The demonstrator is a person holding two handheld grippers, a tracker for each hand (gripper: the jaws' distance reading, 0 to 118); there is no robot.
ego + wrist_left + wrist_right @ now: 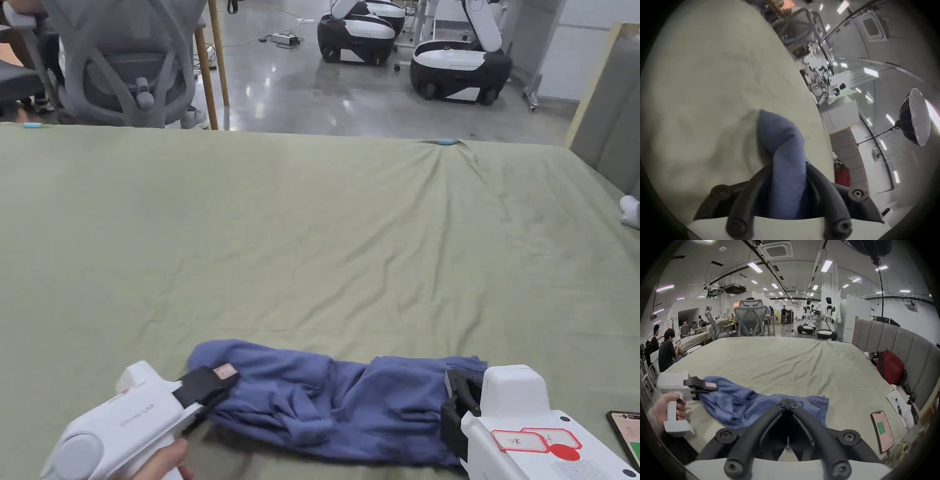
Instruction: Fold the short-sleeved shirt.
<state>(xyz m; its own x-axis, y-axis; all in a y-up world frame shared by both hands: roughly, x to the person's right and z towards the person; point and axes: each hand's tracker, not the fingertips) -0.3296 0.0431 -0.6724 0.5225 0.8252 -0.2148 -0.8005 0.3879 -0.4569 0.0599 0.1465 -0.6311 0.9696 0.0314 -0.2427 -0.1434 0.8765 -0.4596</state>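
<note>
— At the near edge of the green sheet point(312, 237), what lies there?
— The blue shirt point(337, 406), bunched into a long rumpled band.
— And the left gripper point(215, 381)?
— At the shirt's left end, jaws closed on a fold of it; cloth runs up between them.
— The right gripper point(788, 402)?
— At the right end, tips pressed together over the cloth. Whether they pinch it, I cannot tell.
— Anything else?
— A phone point(882, 431) to the right.

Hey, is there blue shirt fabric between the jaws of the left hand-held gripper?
Yes, in the left gripper view the blue shirt runs between the two black jaws of the left hand-held gripper.
</note>
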